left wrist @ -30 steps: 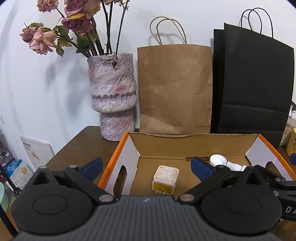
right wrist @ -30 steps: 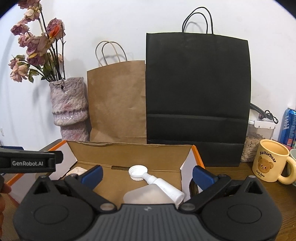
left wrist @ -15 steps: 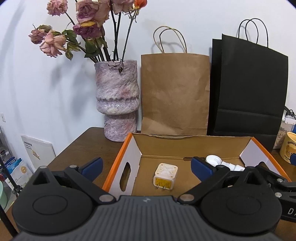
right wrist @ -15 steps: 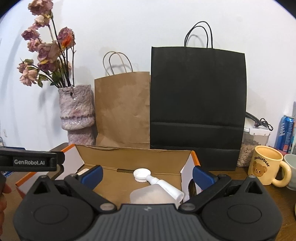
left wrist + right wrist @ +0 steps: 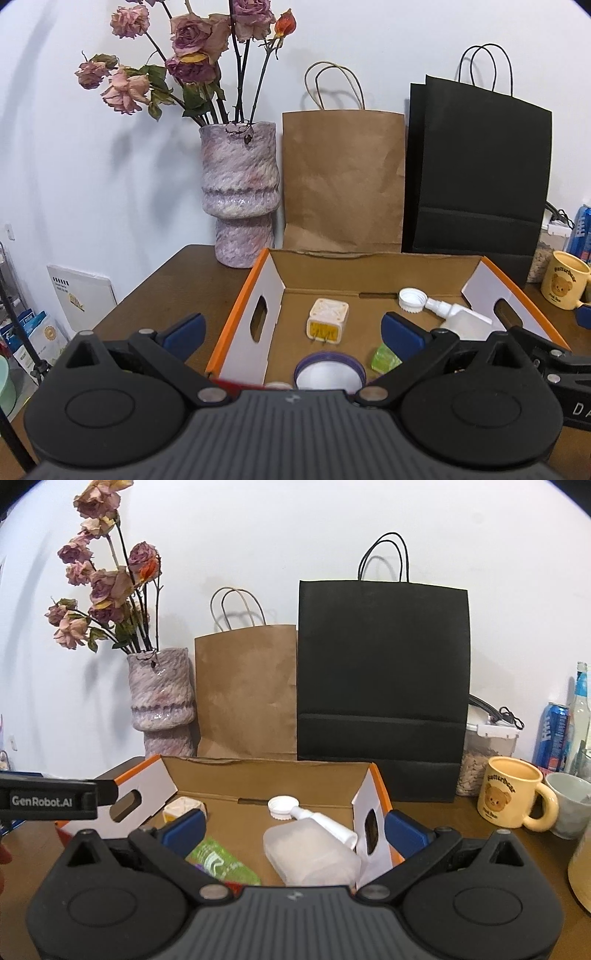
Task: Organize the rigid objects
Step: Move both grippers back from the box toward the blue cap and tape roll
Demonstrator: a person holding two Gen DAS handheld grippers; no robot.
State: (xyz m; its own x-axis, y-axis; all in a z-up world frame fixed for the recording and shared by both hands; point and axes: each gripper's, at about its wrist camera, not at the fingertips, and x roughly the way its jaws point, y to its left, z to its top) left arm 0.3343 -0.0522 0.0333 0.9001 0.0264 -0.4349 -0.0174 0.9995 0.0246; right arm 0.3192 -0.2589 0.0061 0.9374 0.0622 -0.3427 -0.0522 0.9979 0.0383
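Observation:
An open cardboard box with orange rims sits on the wooden table. Inside lie a white and yellow plug adapter, a white bottle cap, a translucent white bottle, a green packet and a purple-rimmed round lid. My left gripper is open and empty, above the box's near left. My right gripper is open and empty, above the box's near right.
A pink vase of dried roses, a brown paper bag and a black paper bag stand behind the box. A yellow bear mug, a grey cup, a jar and cans stand at the right.
Both grippers have pulled back and risen, so more of the box floor shows, with the green packet and purple-rimmed lid now in view. Both stay open and empty.

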